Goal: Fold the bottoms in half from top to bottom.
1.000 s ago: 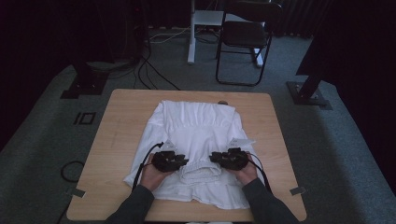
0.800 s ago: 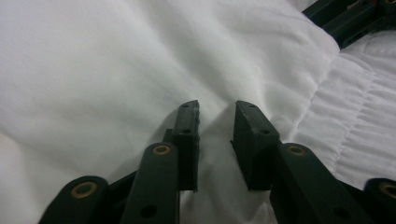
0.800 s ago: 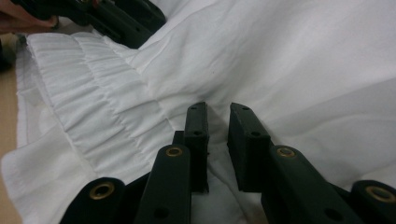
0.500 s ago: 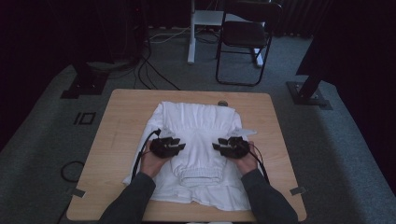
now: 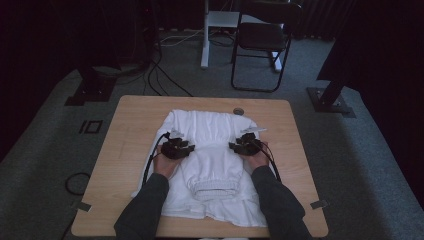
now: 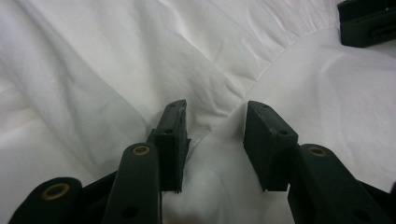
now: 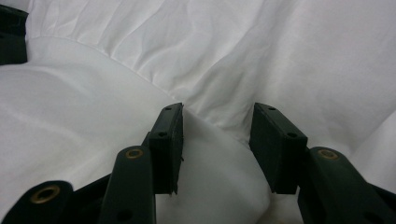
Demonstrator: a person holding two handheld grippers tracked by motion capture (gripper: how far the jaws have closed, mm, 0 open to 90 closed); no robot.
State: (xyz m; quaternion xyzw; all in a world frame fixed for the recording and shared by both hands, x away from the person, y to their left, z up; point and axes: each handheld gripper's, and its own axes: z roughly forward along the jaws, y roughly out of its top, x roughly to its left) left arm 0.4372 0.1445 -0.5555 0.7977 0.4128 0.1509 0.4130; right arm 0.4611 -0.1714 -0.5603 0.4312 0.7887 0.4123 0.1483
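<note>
A white garment (image 5: 215, 127) lies spread on the wooden table (image 5: 127, 135), with a narrower part folded down its middle that ends in a ribbed hem (image 5: 214, 189). My left gripper (image 5: 186, 146) rests on the cloth at the left edge of that fold, my right gripper (image 5: 235, 146) at its right edge. In the left gripper view the gripper (image 6: 217, 109) has just been opening, with a ridge of white cloth (image 6: 219, 154) loose between the jaws. In the right gripper view the gripper (image 7: 218, 109) has also just been opening, over a soft fold (image 7: 215, 140) that no pad presses.
A small round object (image 5: 238, 111) lies on the table just beyond the garment. Behind the table stand a black folding chair (image 5: 260, 42) and a white post (image 5: 205, 35), with cables on the floor. Dark stand bases (image 5: 92, 87) (image 5: 330, 97) flank the table.
Both hands have moved away from the person along the garment and slightly apart. The jaws of both grippers stand wider than before, and the cloth lies loose between them.
</note>
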